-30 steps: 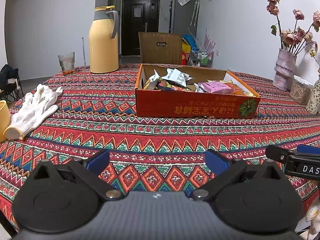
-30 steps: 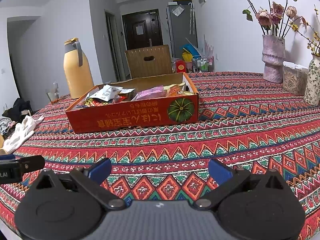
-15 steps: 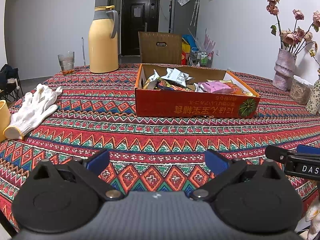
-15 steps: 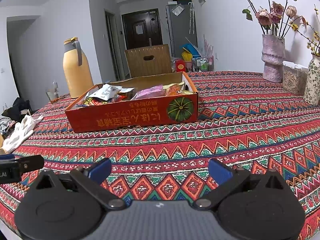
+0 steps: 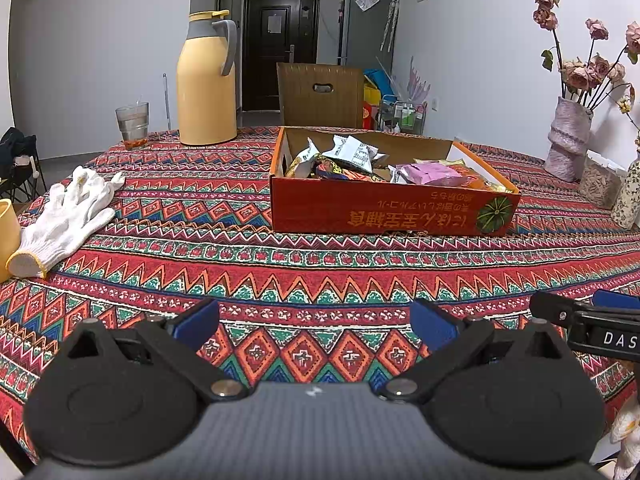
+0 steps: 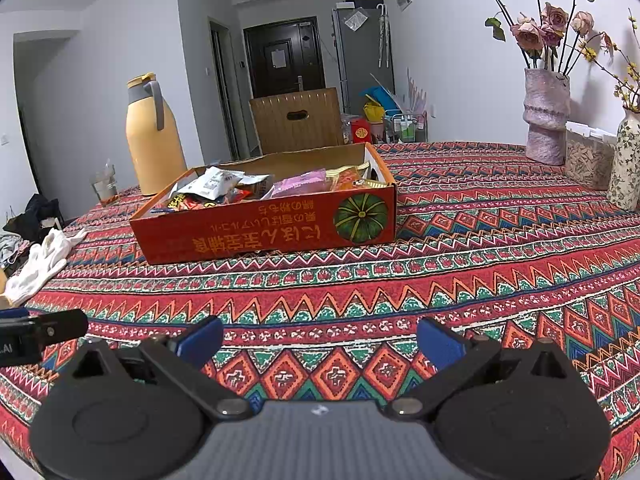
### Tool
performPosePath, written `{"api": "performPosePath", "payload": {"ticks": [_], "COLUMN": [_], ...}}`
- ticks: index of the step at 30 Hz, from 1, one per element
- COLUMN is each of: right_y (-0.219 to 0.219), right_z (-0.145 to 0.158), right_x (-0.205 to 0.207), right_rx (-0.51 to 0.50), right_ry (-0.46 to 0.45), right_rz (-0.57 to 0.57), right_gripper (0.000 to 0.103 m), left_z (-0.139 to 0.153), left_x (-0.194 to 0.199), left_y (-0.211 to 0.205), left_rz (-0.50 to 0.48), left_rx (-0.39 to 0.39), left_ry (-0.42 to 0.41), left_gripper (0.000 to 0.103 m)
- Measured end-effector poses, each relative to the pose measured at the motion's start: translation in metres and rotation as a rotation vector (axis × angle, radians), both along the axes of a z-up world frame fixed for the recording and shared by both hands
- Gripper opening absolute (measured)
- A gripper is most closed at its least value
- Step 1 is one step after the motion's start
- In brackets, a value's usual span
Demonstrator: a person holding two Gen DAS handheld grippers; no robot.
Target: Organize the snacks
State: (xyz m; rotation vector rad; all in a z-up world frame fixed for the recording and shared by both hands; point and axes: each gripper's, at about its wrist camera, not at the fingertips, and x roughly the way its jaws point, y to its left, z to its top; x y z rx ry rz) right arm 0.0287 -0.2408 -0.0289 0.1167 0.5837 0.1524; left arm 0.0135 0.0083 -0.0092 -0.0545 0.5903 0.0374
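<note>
A shallow red cardboard box [image 5: 392, 210] [image 6: 264, 236] with a pumpkin picture sits mid-table on the patterned cloth. Inside lie several snack packets, among them a white one [image 5: 354, 154] [image 6: 212, 184] and a pink one [image 5: 430, 172] [image 6: 304, 182]. My left gripper [image 5: 316, 326] hovers low over the cloth well in front of the box, open, nothing between its blue pads. My right gripper [image 6: 320, 340] is likewise open and empty, nearer the box's pumpkin corner. Each gripper's tip shows at the edge of the other's view.
A yellow thermos jug [image 5: 206, 80] and a glass [image 5: 133, 125] stand at the back left. White gloves [image 5: 68, 216] and a yellow cup [image 5: 7, 236] lie at the left edge. Vases with dried roses [image 6: 547, 120] and a clear container [image 6: 588, 160] line the right side. A chair [image 5: 320, 96] stands behind.
</note>
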Motion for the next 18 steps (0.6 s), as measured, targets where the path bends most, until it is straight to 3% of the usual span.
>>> {"api": "performPosePath", "payload": {"ticks": [18], "right_y": [-0.0006], "right_z": [-0.0016], "right_x": [-0.0004], "right_rx": [0.0], "right_ry": [0.002], "right_rz": [-0.002], "right_gripper": [0.103], "left_z": [-0.0003], "left_x": [0.0], "left_y": [0.0001], "left_rz": [0.001], "left_rx": [0.0], "left_ry": [0.001], "left_gripper": [0.103]}}
